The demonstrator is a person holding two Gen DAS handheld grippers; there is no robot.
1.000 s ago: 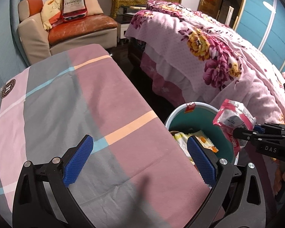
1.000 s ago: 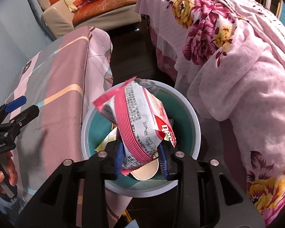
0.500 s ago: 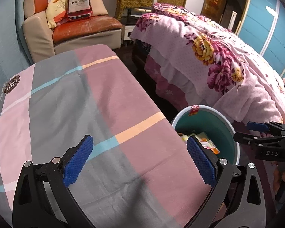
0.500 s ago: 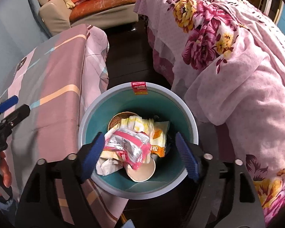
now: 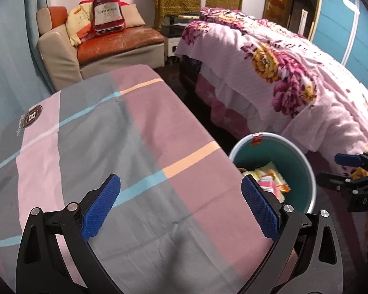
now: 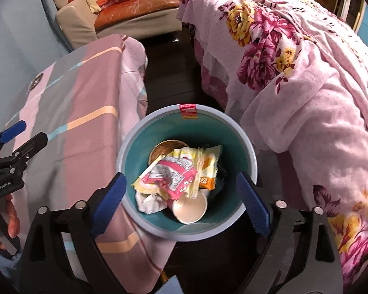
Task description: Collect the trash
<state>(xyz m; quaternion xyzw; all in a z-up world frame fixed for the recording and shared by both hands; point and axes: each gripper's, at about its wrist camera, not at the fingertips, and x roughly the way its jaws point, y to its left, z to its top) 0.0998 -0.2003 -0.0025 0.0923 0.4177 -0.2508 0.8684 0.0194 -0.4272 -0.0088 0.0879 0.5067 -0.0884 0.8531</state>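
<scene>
Our right gripper [image 6: 181, 193] has just spread its jaws wide above the teal bin [image 6: 247, 144], and the pink snack wrapper [image 6: 170, 175] it was pinching now lies inside on the other trash. Our left gripper [image 5: 181, 205] hangs open and empty over the striped tablecloth [image 5: 110, 134], which shows no litter.

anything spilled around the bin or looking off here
Nothing stands out. The pink wrapper lies inside the teal bin on top of the other trash, beside a paper cup. The bin stands upright, with no litter showing on the dark floor or the striped cloth. Both grippers are open and empty.
</scene>
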